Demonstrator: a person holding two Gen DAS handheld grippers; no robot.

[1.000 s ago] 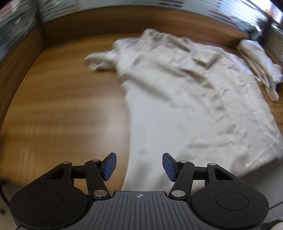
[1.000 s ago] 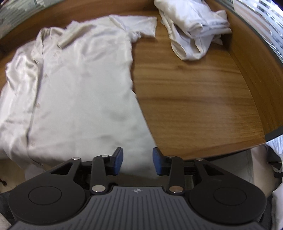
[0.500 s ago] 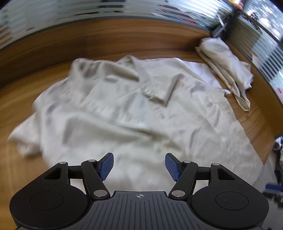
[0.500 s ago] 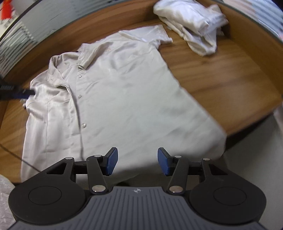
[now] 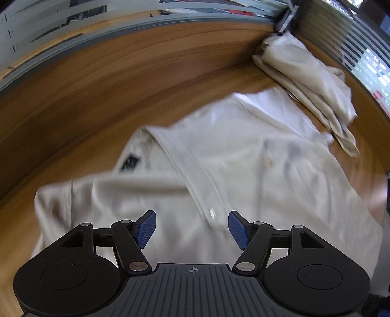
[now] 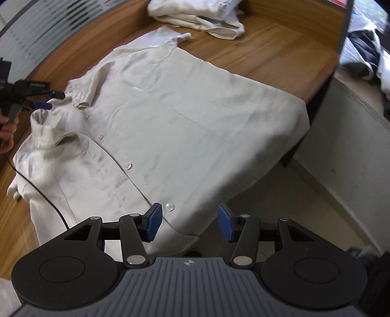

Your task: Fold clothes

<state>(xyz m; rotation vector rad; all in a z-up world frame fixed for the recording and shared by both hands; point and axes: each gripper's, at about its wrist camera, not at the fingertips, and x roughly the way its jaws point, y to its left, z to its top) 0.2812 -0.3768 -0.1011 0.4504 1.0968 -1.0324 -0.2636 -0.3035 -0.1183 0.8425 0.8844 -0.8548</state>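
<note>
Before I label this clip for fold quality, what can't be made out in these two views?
- Shirt hem: right wrist view, hidden behind the right gripper.
- Collar label: left wrist view, motion-blurred, unreadable.
- Folded pile: right wrist view, cut by the top edge; item count unclear.
- Left gripper: right wrist view, small, at the left edge.

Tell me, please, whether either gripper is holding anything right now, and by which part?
Nothing is held. The left gripper and right gripper both stand open above the cream shirt, pads clear of the cloth.
</note>
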